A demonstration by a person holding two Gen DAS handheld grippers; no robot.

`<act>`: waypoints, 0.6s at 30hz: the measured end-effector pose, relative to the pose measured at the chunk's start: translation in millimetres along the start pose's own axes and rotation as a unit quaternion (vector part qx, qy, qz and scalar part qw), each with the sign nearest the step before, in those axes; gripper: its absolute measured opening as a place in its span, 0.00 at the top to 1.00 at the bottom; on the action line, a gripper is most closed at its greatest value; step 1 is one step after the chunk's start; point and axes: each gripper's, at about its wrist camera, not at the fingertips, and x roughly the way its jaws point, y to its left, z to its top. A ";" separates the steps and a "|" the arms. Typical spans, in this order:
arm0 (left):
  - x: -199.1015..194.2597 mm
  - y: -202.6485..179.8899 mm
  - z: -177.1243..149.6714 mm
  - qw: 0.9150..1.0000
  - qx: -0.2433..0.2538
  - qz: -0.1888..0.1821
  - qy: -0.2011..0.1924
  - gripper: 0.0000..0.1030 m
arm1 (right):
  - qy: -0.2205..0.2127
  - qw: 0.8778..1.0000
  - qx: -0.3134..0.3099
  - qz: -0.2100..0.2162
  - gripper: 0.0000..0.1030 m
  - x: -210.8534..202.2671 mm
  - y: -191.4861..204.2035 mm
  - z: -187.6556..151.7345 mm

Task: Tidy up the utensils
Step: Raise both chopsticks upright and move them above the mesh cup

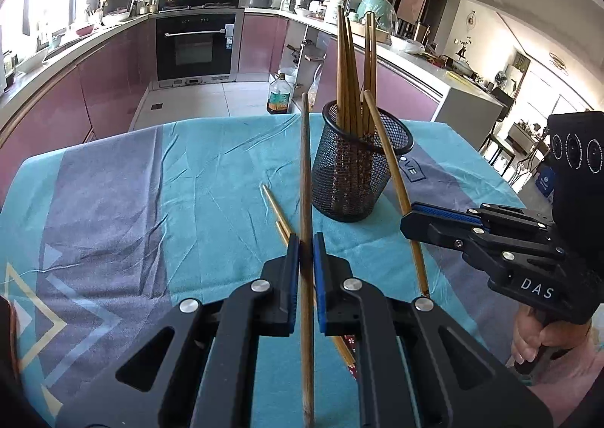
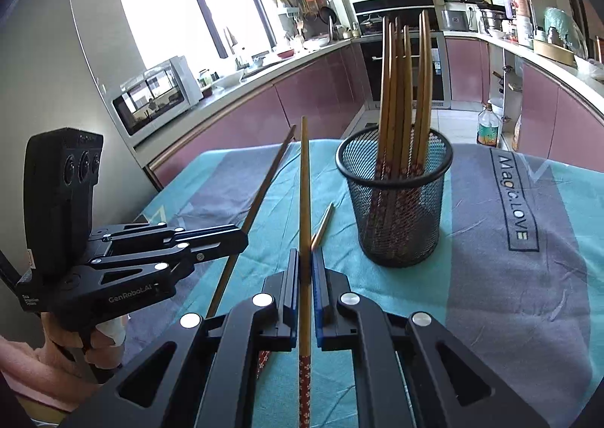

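Observation:
A black mesh holder stands on the table with several chopsticks upright in it; it also shows in the right wrist view. My left gripper is shut on a brown chopstick pointing up and forward, left of the holder. My right gripper is shut on a chopstick with a red patterned end; in the left wrist view this chopstick leans beside the holder's right rim. Two loose chopsticks lie on the cloth under my left gripper.
The table carries a teal and grey cloth with "Magic LOVE" lettering. Beyond the far edge stand purple kitchen cabinets, an oven and an oil bottle on the floor.

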 end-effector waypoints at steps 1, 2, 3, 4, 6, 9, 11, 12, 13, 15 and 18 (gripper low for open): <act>-2.5 0.2 1.6 1.000 0.000 -0.003 -0.003 0.92 | -0.005 1.000 0.000 -0.001 0.95 -2.2 -0.9 2.5; -4.5 0.3 3.6 1.000 0.000 -0.006 -0.005 0.92 | -0.009 1.000 0.001 -0.001 0.95 -4.4 -2.0 4.0; -7.0 0.6 5.7 1.000 -0.001 -0.011 -0.007 0.92 | -0.014 1.000 0.002 -0.002 0.95 -7.0 -3.2 5.8; -8.6 -0.3 8.0 1.000 -0.002 -0.015 -0.010 0.92 | -0.018 1.000 0.003 -0.002 0.95 -8.5 -3.7 7.5; -13.3 -1.8 12.0 1.000 -0.001 -0.022 -0.016 0.92 | -0.027 1.000 0.003 -0.004 0.95 -13.8 -5.4 11.5; -19.7 -2.6 19.6 0.999 -0.001 -0.036 -0.026 0.92 | -0.042 0.999 0.001 -0.007 0.95 -21.6 -8.8 18.1; -21.9 -8.1 26.8 0.998 -0.001 -0.045 -0.034 0.92 | -0.052 0.999 0.001 -0.008 0.95 -27.2 -11.2 23.1; -23.9 -9.3 30.2 0.998 -0.001 -0.049 -0.039 0.92 | -0.057 0.998 0.001 -0.009 0.95 -29.8 -13.7 25.9; -26.7 -9.8 33.8 0.998 -0.001 -0.053 -0.043 0.92 | -0.063 0.998 0.001 -0.011 0.95 -32.9 -15.2 28.7; -29.6 -12.6 42.7 0.997 0.001 -0.060 -0.052 0.92 | -0.072 0.997 0.000 -0.012 0.95 -37.0 -16.4 35.0; -34.3 -16.2 53.5 0.995 0.002 -0.072 -0.064 0.92 | -0.085 0.996 -0.001 -0.016 0.95 -43.7 -20.9 42.7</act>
